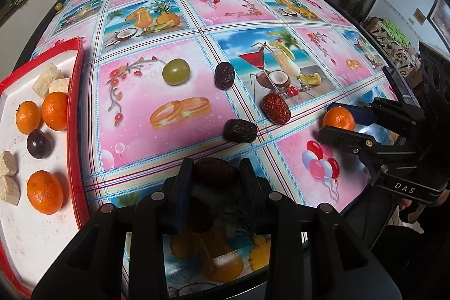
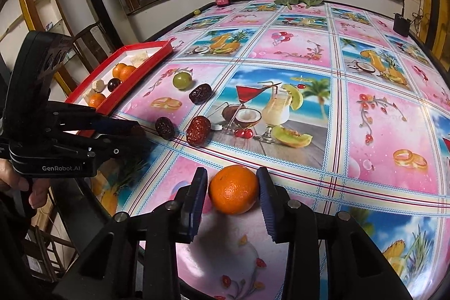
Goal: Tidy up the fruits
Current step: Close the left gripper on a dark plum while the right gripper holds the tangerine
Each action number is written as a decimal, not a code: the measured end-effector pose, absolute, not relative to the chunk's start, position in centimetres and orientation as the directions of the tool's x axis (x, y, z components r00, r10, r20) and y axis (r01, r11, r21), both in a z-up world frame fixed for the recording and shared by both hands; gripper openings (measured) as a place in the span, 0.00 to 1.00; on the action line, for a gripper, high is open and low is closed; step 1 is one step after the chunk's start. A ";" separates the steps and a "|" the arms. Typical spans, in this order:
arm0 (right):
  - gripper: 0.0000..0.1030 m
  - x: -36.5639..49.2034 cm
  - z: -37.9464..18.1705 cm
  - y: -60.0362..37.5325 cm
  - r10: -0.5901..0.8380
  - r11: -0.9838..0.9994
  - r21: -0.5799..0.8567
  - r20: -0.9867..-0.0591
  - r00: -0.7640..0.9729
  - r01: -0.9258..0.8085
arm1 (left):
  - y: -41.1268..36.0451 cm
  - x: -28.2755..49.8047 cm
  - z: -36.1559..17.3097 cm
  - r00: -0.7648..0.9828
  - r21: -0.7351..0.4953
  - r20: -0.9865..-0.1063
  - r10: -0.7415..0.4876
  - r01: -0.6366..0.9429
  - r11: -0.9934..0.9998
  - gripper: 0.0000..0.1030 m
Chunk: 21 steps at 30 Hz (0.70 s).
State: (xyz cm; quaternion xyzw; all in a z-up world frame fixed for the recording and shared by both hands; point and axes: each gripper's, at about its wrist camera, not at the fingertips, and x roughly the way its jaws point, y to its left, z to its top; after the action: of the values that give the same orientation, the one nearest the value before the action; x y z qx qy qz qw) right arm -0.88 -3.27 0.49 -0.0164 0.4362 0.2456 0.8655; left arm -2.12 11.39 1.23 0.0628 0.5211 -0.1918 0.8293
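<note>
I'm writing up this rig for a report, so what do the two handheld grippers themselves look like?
Both are black plastic with angular linkage arms and silver round pins at the joints. The jaws carry dark blue ribbed pads. The left gripper has white "GenRobot.AI" lettering on its body; the right gripper shows white "DAS" lettering. Each has a bulky black housing behind. No cables are visible.

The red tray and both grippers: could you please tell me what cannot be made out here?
- Red tray: its near end is cut off by the left wrist picture's edge; in the right wrist view the left gripper hides it.
- Dark date in the left gripper: its underside is hidden.
- Right gripper around the orange: left pad contact unclear.
</note>
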 end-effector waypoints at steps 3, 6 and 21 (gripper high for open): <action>0.37 -0.9 0.5 -3.3 0.411 0.879 0.187 -0.763 0.499 -0.439 | 11.2 -2.3 1.2 0.390 -0.077 -0.889 -0.239 0.388 0.919 0.30; 0.36 -1.0 0.5 -3.2 0.407 0.879 0.180 -0.764 0.500 -0.441 | 10.9 -2.4 1.2 0.402 -0.056 -0.888 -0.222 0.386 0.921 0.30; 0.32 -1.5 1.8 -2.3 0.415 0.872 0.161 -0.743 0.524 -0.463 | 11.2 -1.9 3.2 0.459 -0.130 -0.841 -0.286 0.342 0.931 0.29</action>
State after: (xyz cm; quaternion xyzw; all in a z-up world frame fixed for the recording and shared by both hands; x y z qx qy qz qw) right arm -1.54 -2.29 1.77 -0.0284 0.4177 0.2516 0.8726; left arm -1.85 11.25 3.22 0.0287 0.4864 -0.1840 0.8537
